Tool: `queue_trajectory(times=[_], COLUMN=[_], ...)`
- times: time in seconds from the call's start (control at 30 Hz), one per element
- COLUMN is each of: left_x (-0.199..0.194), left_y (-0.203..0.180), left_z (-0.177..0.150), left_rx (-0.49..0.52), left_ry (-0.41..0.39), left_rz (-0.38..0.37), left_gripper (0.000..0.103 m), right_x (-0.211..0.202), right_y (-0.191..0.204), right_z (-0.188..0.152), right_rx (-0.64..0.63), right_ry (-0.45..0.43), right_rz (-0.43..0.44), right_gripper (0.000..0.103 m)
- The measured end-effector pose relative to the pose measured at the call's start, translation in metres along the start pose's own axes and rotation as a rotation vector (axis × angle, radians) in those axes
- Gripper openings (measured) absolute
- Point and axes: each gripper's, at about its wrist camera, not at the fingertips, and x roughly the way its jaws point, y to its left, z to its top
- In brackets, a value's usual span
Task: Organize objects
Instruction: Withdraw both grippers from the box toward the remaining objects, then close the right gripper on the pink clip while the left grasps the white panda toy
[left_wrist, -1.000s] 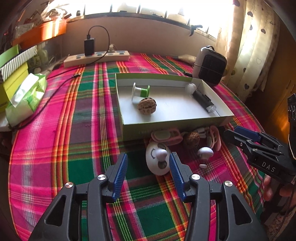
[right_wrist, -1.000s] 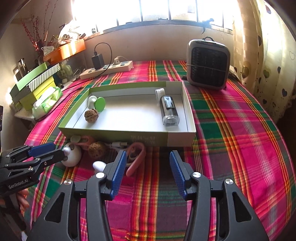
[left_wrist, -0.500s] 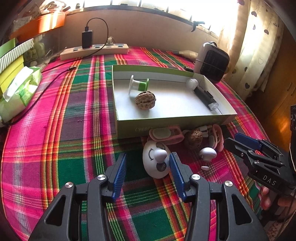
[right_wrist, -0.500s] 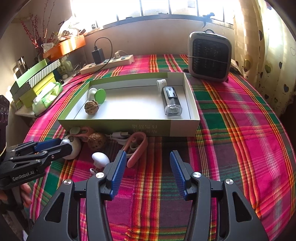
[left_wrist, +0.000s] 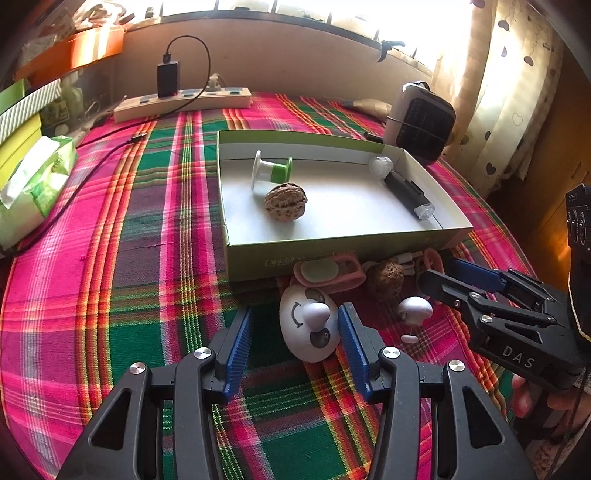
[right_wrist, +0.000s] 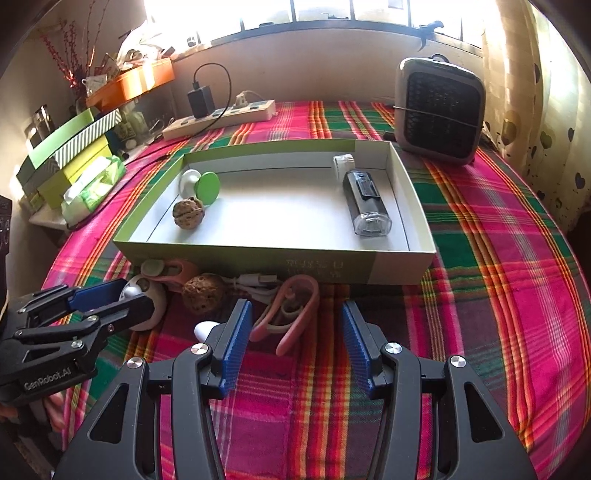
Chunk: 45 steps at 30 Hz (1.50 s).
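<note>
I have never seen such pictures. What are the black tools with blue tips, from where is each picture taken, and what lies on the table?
No robot arm here: a person holds a two-finger gripper in each hand, each with a fisheye camera looking along its fingers. In the left camera's picture, the open left gripper has a white egg-shaped toy between its fingers, not yet squeezed. The right gripper is open and empty above a pink clip. On the plaid tablecloth stands a green box holding a walnut, a green-and-white spool and a small flashlight. Another walnut lies outside it.
</note>
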Motion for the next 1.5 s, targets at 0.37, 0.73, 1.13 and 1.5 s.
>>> queue_trajectory(times=[0.37,0.73,1.13,1.5], left_x=[0.000,0.001,0.001,0.001], left_y=[-0.001,-0.003,-0.004,-0.005], left_z=[0.000,0.000,0.001,0.000], left_rx=[0.001,0.002,-0.006,-0.015], left_ry=[0.001,-0.002,-0.005,-0.003], left_rz=[0.000,0.019,0.031,-0.001], left_gripper=[0.046,0.046,0.046,0.032], right_x=[0.001,0.005,0.005,0.003], right_y=[-0.013,-0.012,-0.009,-0.013], right_z=[-0.006,-0.003,-0.003,-0.004], right_rx=[-0.006,-0.027,-0.042,-0.028], right_ry=[0.026,0.025,0.027,0.017], right_rz=[-0.069,-0.075,-0.078,-0.071], right_gripper=[0.050,0.050,0.050,0.029])
